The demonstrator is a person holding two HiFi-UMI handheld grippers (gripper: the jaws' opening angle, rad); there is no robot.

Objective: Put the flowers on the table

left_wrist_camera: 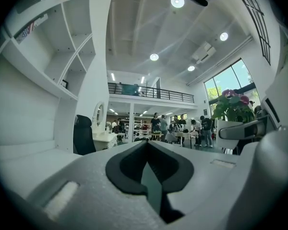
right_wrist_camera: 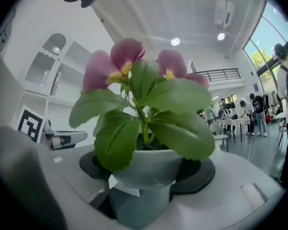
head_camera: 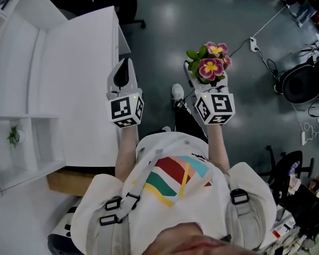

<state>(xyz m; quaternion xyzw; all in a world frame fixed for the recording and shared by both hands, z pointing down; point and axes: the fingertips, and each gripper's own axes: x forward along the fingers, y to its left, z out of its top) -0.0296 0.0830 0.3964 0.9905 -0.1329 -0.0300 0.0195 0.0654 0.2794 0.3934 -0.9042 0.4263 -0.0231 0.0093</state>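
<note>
1. Right gripper (head_camera: pixel 206 77): the jaws stand wide and clamp the flower pot (right_wrist_camera: pixel 145 170) from both sides. In the right gripper view the pot's pale body sits between the dark pads (right_wrist_camera: pixel 198 174), with its rim above them. The pot stands upright in the grip.

2. Flowers (head_camera: pixel 212 64): pink and purple blooms with yellow centres rise from the pot above broad green leaves (right_wrist_camera: pixel 180 111). In the head view the plant hangs in the air over the grey floor (head_camera: pixel 202 15), to the right of the white table (head_camera: pixel 80 84) and apart from it. It rests on no surface.

3. Left gripper (head_camera: pixel 124 68): the jaws are closed together, tip against tip, and nothing is between them. In the left gripper view the two pads meet along a thin centre line. In the head view this gripper hovers at the table's right edge, level with the right gripper and near it.

4. Surroundings: a white shelf unit (head_camera: pixel 18 52) adjoins the table on its left. One of its lower compartments holds a small green plant (head_camera: pixel 13 136). Cables (head_camera: pixel 266 62) lie on the floor at the far right
</note>
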